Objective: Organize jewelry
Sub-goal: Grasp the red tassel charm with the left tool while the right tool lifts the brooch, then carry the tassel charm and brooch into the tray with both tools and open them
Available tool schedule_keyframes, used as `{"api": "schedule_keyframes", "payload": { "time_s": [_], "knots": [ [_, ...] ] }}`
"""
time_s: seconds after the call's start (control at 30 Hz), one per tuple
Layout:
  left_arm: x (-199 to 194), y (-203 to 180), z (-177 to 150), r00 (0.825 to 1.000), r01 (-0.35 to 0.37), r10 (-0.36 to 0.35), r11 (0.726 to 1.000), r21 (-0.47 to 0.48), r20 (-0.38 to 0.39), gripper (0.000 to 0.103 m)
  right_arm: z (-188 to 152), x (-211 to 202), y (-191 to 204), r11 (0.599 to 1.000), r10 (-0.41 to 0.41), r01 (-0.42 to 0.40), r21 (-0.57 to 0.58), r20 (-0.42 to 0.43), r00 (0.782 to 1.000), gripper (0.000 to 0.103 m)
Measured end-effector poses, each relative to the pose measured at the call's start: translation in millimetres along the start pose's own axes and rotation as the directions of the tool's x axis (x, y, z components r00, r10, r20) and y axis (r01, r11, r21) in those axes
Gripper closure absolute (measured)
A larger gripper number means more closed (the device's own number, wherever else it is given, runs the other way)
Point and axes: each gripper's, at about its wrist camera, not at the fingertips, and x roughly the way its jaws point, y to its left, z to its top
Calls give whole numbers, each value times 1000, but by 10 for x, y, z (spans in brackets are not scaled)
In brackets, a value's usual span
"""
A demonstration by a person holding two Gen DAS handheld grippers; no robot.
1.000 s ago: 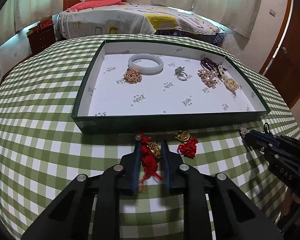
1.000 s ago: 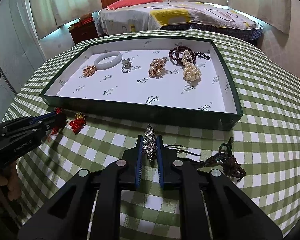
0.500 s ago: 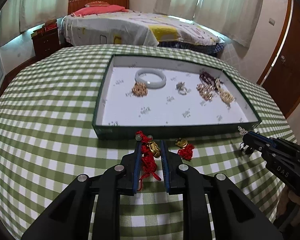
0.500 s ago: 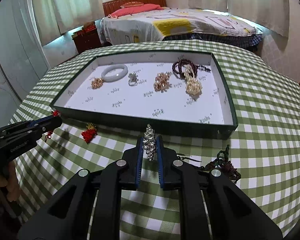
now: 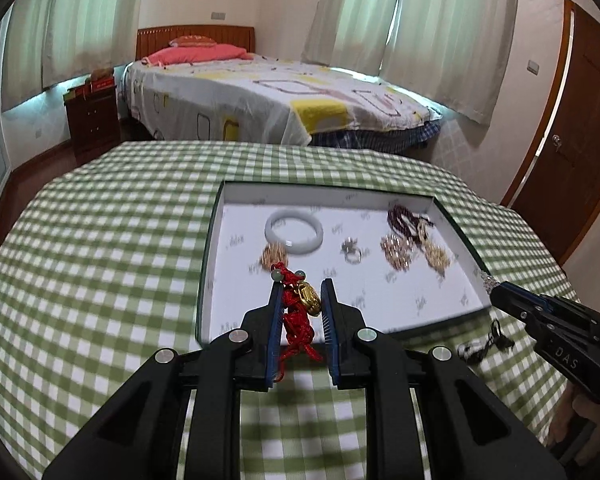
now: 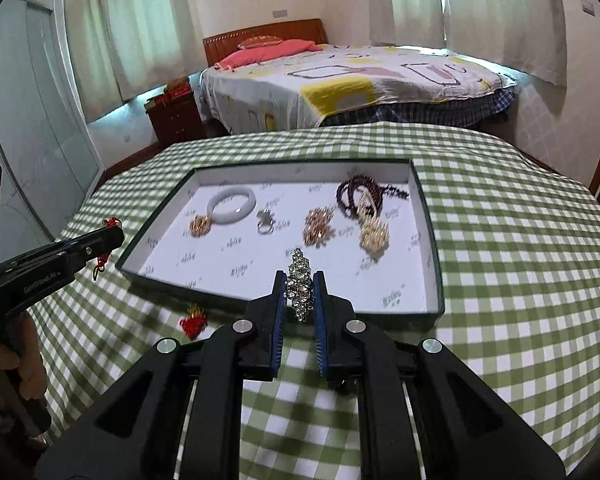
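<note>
My left gripper [image 5: 300, 286] is shut on a red knotted cord charm with a gold pendant [image 5: 302, 308] and holds it above the near edge of the green-walled tray [image 5: 202, 276]. My right gripper [image 6: 300, 276] is shut on a rhinestone brooch [image 6: 299, 286] and holds it above the tray's near wall [image 6: 404, 318]. The tray's white floor holds a white jade bangle [image 6: 231, 204], a ring [image 6: 265, 222], gold brooches [image 6: 319, 226], a dark bead bracelet [image 6: 356, 196] and a pearl cluster [image 6: 374, 236]. A second red charm [image 6: 192, 320] lies on the cloth before the tray.
The round table has a green checked cloth [image 5: 100, 248]. A dark cord piece [image 5: 486, 342] lies on the cloth right of the tray's near corner. A bed [image 6: 340, 80] and a wooden nightstand [image 5: 94, 120] stand beyond the table. A door [image 5: 572, 140] is at the right.
Both grippers have lifted up off the cloth with their pieces and now hang higher over the tray's near edge. The second red charm stayed on the cloth.
</note>
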Motion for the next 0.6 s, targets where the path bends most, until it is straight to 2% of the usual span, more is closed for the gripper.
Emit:
{"api": "schedule_keyframes", "payload": {
  "time_s": [0.23, 0.6],
  "knots": [
    [304, 45, 109, 999, -26, 26, 1000, 6, -19, 84, 109, 133, -172, 999, -15, 15, 35, 1, 1000, 90],
    [653, 86, 61, 997, -48, 49, 999, 17, -62, 84, 124, 472, -340, 997, -56, 58, 56, -28, 998, 90]
  ]
}}
